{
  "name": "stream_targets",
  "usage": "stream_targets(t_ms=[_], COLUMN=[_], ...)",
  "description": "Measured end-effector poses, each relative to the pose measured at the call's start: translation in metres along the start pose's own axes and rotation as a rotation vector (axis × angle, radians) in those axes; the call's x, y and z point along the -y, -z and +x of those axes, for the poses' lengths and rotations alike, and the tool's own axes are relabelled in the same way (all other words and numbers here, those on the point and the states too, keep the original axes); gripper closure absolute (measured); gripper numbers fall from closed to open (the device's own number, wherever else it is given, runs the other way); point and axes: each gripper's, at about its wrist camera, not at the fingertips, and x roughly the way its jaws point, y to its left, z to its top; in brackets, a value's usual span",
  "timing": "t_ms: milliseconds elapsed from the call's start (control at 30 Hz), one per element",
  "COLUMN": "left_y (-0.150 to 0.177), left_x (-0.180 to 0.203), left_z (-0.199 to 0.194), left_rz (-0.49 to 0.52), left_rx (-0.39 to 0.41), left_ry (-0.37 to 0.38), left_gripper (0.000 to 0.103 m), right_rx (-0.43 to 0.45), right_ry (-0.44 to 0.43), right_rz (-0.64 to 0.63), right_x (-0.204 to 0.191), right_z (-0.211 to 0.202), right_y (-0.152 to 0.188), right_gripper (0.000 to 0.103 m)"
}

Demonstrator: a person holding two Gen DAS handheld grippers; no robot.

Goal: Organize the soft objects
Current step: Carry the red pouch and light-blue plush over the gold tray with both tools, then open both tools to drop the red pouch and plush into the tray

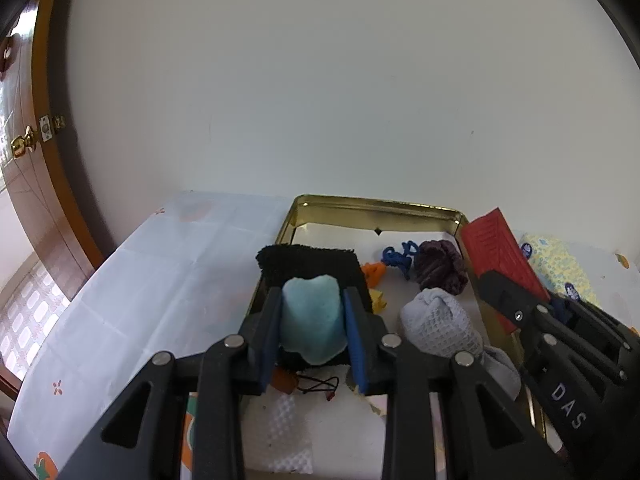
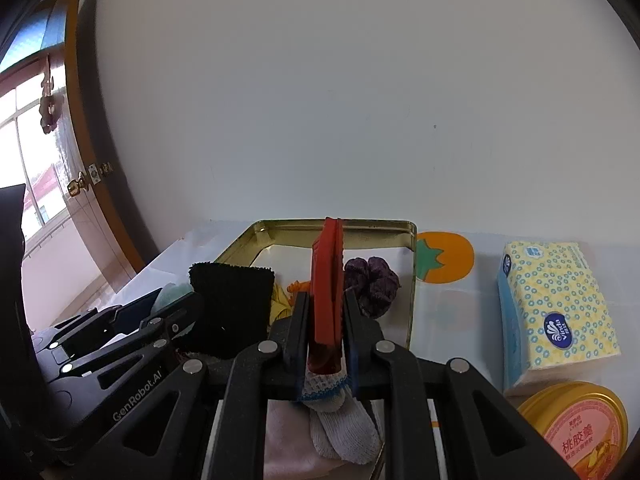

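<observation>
My left gripper (image 1: 313, 304) is shut on a light blue soft pad (image 1: 313, 320) backed by a black fuzzy cloth (image 1: 316, 266), held over the gold tin tray (image 1: 380, 205). In the tray lie a purple scrunchie (image 1: 440, 266), blue yarn (image 1: 398, 256), an orange piece (image 1: 374, 272), a yellow piece (image 1: 378, 300) and a grey waffle cloth (image 1: 438, 326). My right gripper (image 2: 326, 304) is shut on a red textured glove (image 2: 327, 280), held upright over the tray (image 2: 280, 226); it shows at the right in the left wrist view (image 1: 500, 252). A white knit glove (image 2: 340, 428) lies below it.
A yellow tissue pack (image 2: 556, 312) and a round yellow tin (image 2: 580, 428) stand right of the tray. The table has a white cloth with orange fruit prints (image 2: 444, 258). A wooden door (image 1: 48, 184) is at the left, a white wall behind.
</observation>
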Motion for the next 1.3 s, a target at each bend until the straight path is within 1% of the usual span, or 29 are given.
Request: stream_targets(t_ms=[333, 433, 900, 1000, 1233, 1300], left_y=[0.001, 0.002, 0.004, 0.005, 0.006, 0.007], left_x=[0.003, 0.005, 0.009, 0.01, 0.01, 0.011], left_z=[0.007, 0.009, 0.017, 0.017, 0.016, 0.016], left_rz=[0.014, 0.017, 0.038, 0.046, 0.047, 0.052], left_rx=[-0.029, -0.037, -0.06, -0.061, -0.062, -0.064], left_ry=[-0.041, -0.047, -0.084, -0.092, -0.095, -0.099], left_gripper=[0.075, 0.075, 0.075, 0.075, 0.075, 0.073], right_rx=[-0.089, -0.118, -0.169, -0.181, -0.188, -0.189], right_ry=[0.014, 0.038, 0.069, 0.062, 0.037, 0.017], right_rz=[0.006, 0.01, -0.003, -0.022, -0.014, -0.026], right_x=[0.001, 0.001, 0.001, -0.002, 0.0, -0.001], right_z=[0.013, 0.019, 0.025, 0.026, 0.028, 0.029], right_y=[-0.002, -0.002, -0.002, -0.002, -0.001, -0.001], right_gripper=[0.086, 0.086, 0.086, 0.085, 0.085, 0.085])
